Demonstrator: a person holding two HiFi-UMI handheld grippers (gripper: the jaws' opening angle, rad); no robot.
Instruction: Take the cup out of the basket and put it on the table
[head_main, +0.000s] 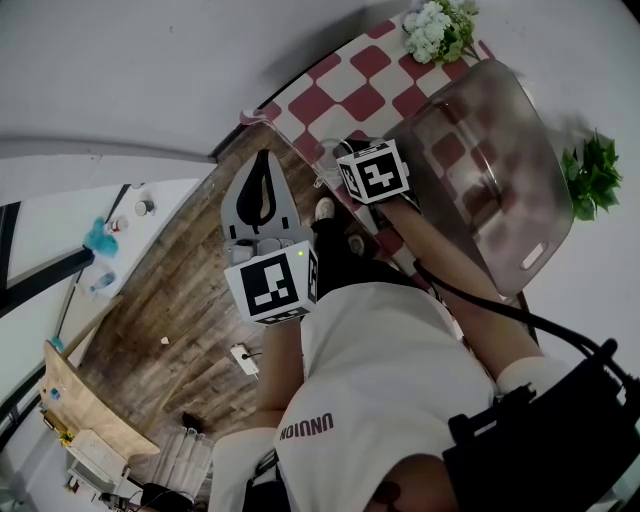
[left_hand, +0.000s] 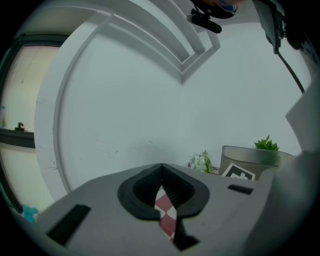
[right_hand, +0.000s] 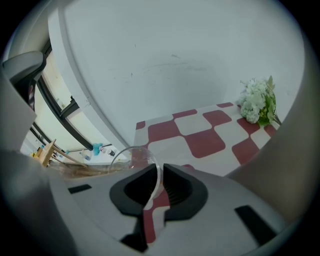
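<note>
Checkered counter (right_hand: 200, 140) beneath right gripper (right_hand: 159, 187), jaws clamped on clear cup (right_hand: 134, 159), apparently clear of basket (head_main: 500, 170) but not yet set down; left gripper (left_hand: 162, 192) jaws together, empty.

Cup (right_hand: 131, 159) base behind hand-held gripper (right_hand: 161, 170)

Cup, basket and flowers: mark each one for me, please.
cup (right_hand: 134, 161): right gripper view, clear wall just below the rim.
basket (head_main: 530, 200): head view, smoky see-through side wall.
flowers (right_hand: 255, 105): right gripper view, white blooms.
</note>
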